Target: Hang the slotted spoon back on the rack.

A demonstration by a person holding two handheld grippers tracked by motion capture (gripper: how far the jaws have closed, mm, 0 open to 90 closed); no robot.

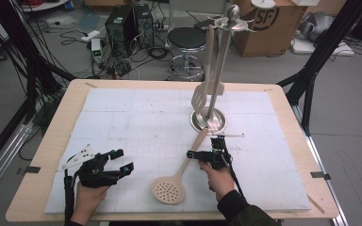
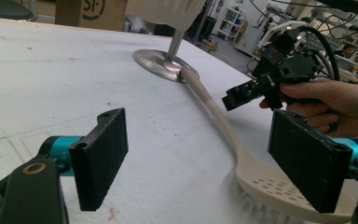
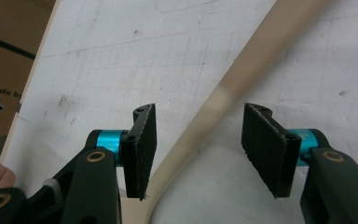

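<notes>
The right gripper (image 3: 196, 149) has its jaws apart, straddling but not pressing the cream plastic slotted spoon's handle (image 3: 223, 98). The handle points toward the round steel stand base (image 1: 208, 120); the perforated bowl lies away from it. The left gripper (image 2: 205, 163) also stands wide open and holds nothing.

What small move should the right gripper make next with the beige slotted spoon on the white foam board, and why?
Probably close the right gripper: the beige slotted spoon lies flat, its handle running between the open jaws, with a gap at each pad, so nothing grips it yet.

Right gripper (image 1: 206, 151) at skimmer (image 1: 179, 176) handle — left gripper (image 1: 118, 165) apart.
</notes>
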